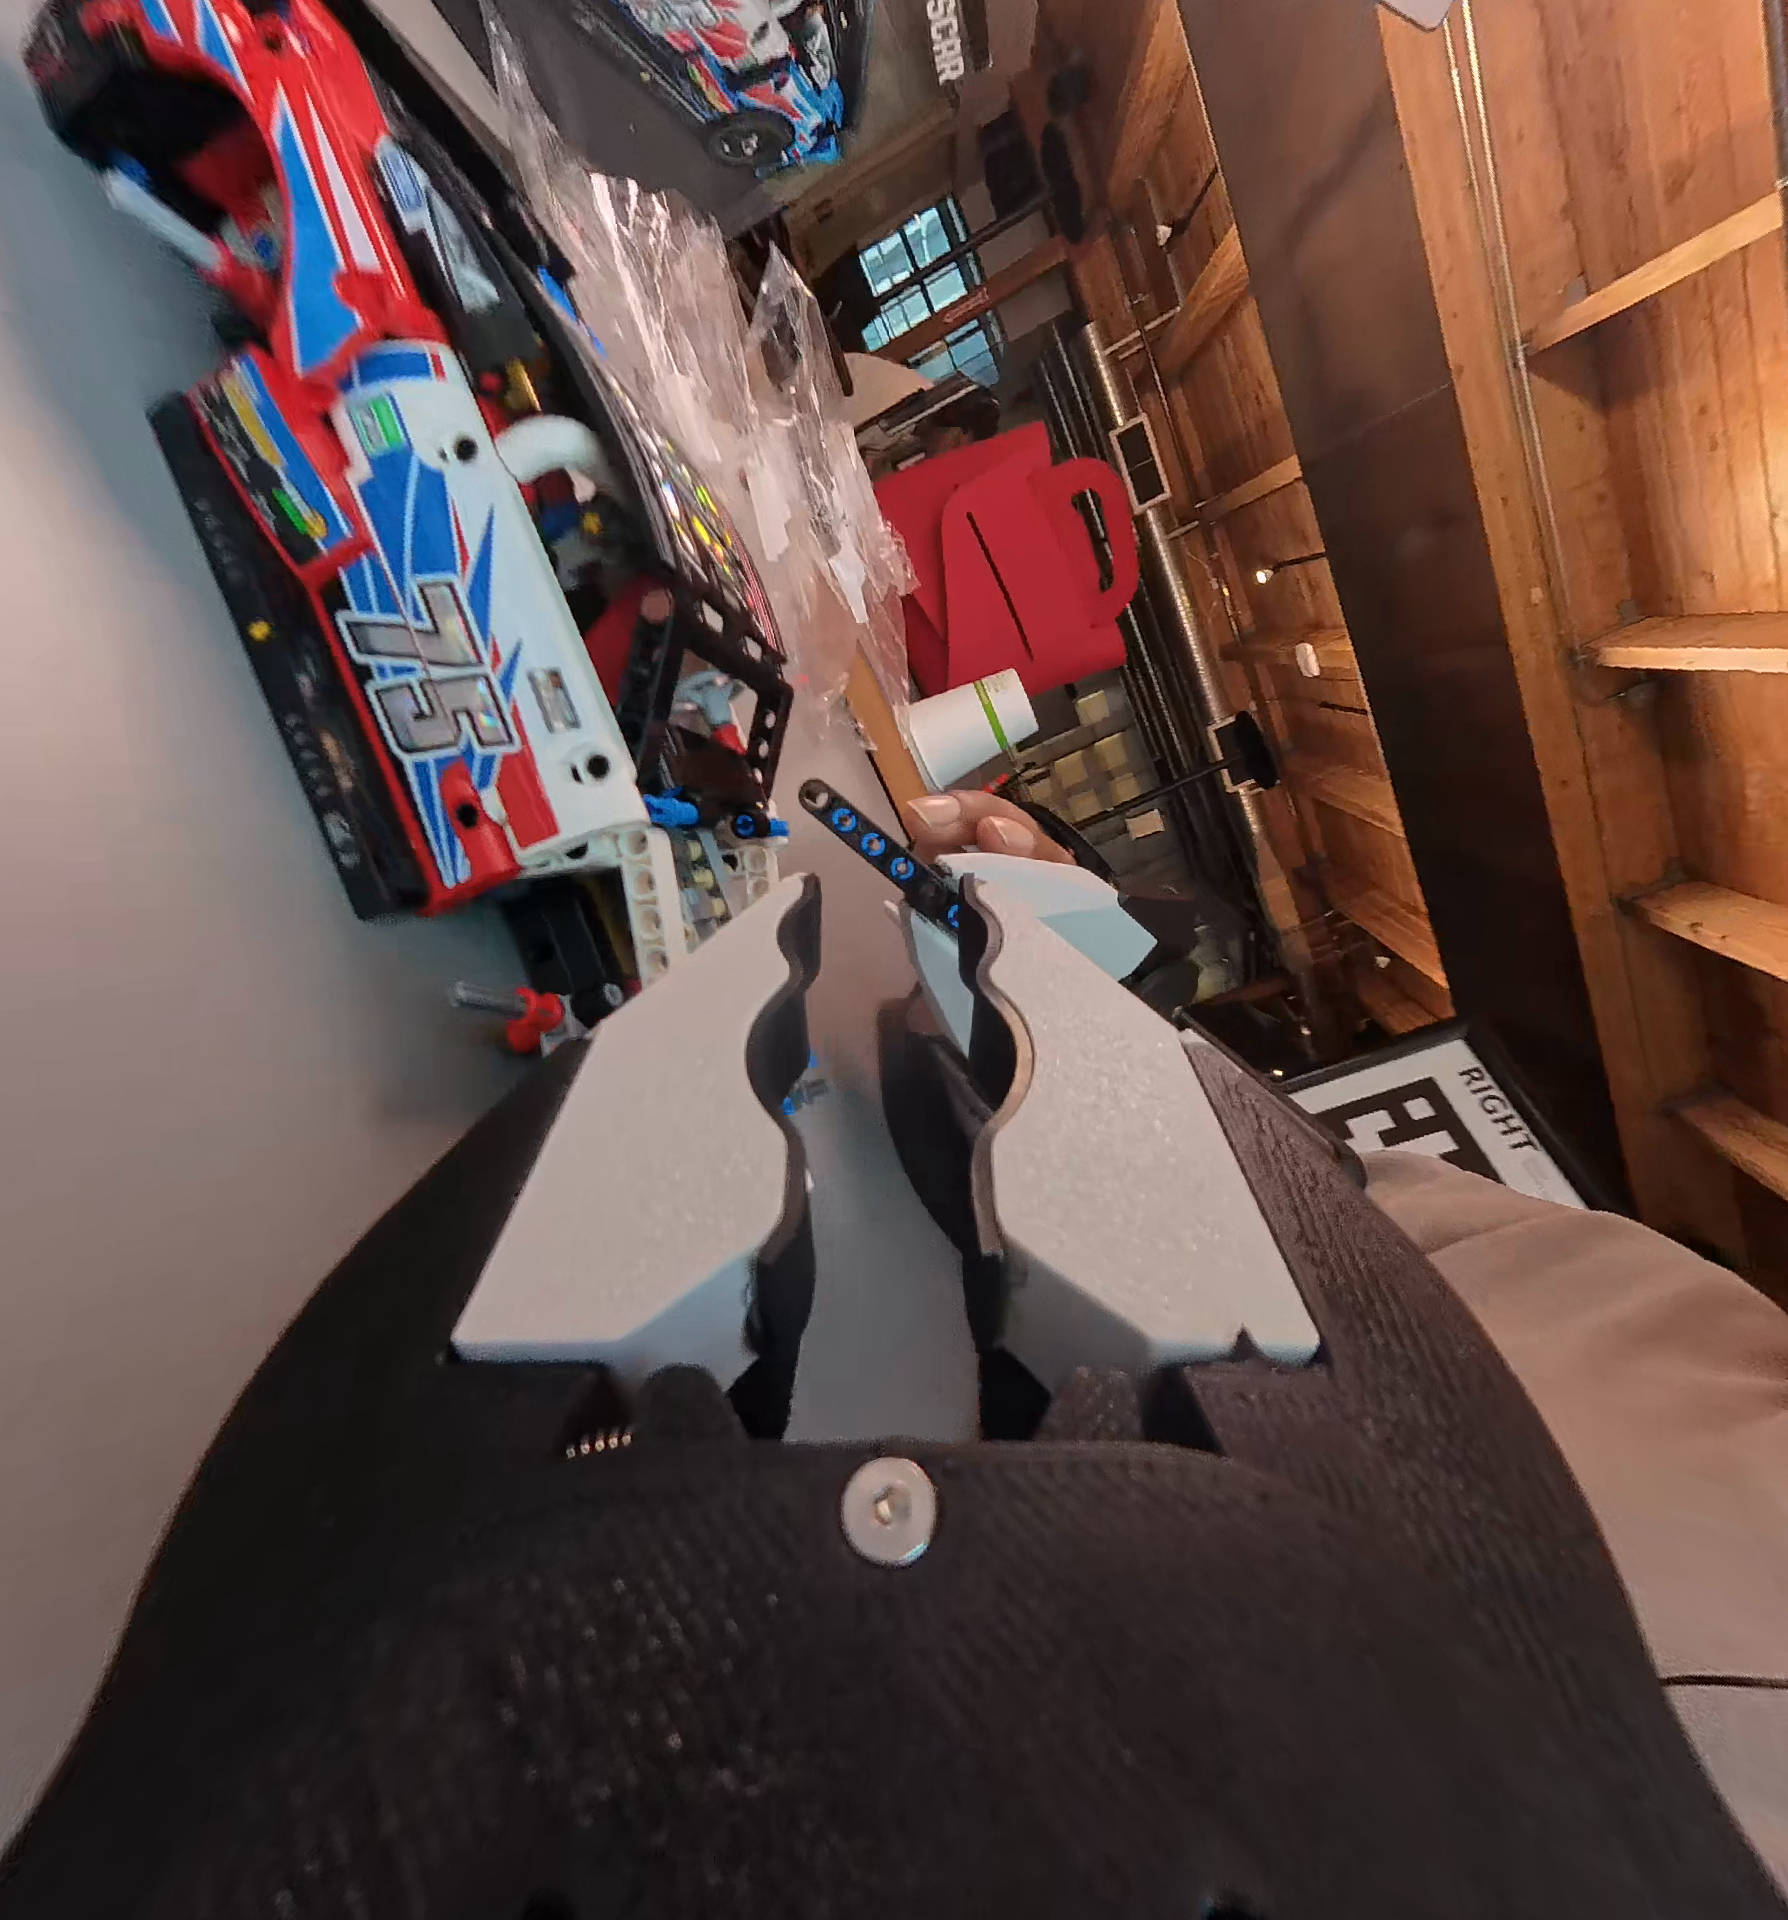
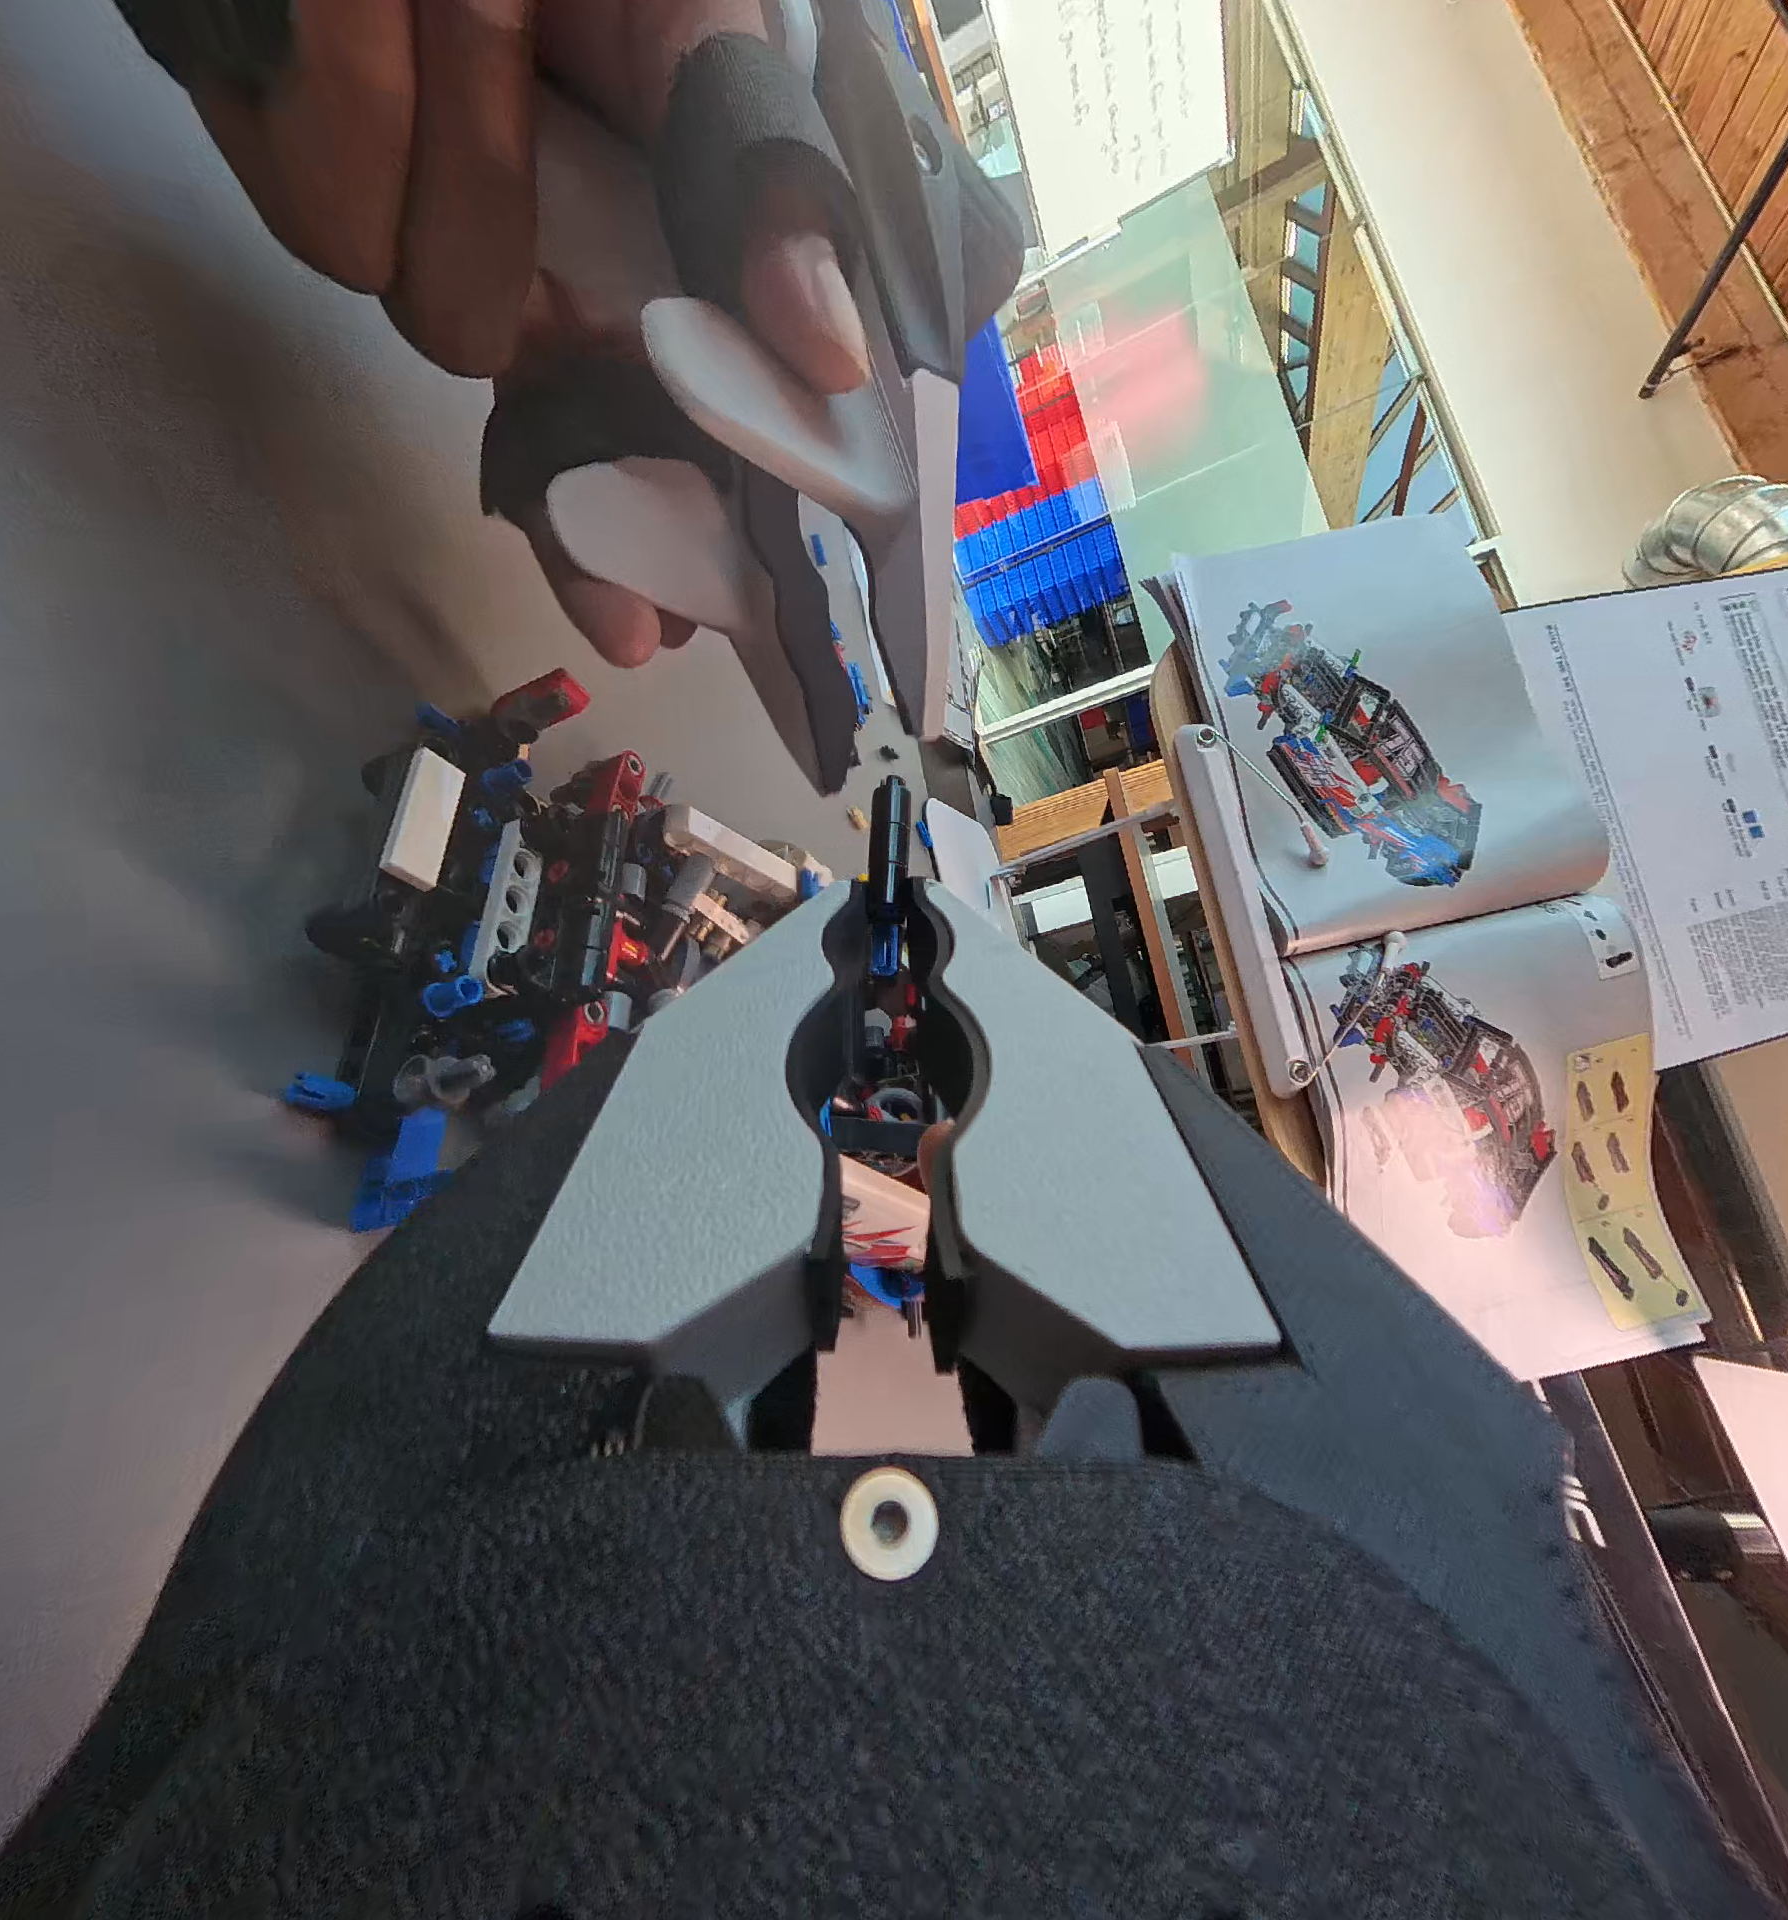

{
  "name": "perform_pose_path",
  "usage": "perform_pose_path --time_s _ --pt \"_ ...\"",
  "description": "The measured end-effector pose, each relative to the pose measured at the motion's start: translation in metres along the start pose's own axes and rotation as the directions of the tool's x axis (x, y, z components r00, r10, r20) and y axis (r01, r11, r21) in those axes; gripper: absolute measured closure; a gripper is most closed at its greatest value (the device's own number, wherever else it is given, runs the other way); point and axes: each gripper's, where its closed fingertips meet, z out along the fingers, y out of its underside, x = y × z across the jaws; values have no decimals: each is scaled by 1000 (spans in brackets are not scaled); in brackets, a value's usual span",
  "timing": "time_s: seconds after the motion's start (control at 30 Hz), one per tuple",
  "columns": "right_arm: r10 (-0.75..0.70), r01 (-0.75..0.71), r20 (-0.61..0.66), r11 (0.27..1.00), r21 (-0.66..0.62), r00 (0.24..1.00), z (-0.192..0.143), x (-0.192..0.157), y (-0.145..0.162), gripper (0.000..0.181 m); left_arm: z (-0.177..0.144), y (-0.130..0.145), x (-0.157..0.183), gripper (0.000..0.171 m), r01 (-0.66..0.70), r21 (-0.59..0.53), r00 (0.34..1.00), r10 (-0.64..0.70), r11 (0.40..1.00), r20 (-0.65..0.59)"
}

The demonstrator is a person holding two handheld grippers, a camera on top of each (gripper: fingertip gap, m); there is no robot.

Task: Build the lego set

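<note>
Lego car model in red, white and blue (image 1: 391, 582) lies on the grey table (image 1: 59, 935); beside it the left gripper (image 1: 854, 904) stands narrowly parted and empty, while the right gripper (image 2: 888, 914) pinches a thin black studded beam with blue pins (image 1: 869, 842)

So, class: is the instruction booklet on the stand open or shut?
Open. In the right wrist view the instruction booklet lies spread on the stand, with two printed pages showing pictures of the car, held flat by cords.
</note>
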Motion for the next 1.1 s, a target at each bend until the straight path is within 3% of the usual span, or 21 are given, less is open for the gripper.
perform_pose_path --time_s 0.13,0.23,0.5,0.9,1.1 --pt "5 -6 -43 999 -33 999 -7 14 12 177 -20 -28 -12 146 -182 37 975 176 983 135" --pt "-2 0 -41 999 -44 999 -9 14 16 176 -27 -32 -25 145 -277 -18 935 274 961 223" --pt "-83 87 44 992 -92 996 3 -10 19 176 -9 6 -27 147 -394 -219 878 436 893 198" --pt "-162 170 79 979 -114 984 10 -21 17 177 -10 4 -41 143 -506 -290 767 578 812 280" --pt "-184 197 97 970 -143 978 12 -26 21 177 -4 14 -36 144 -617 -356 665 707 702 242"
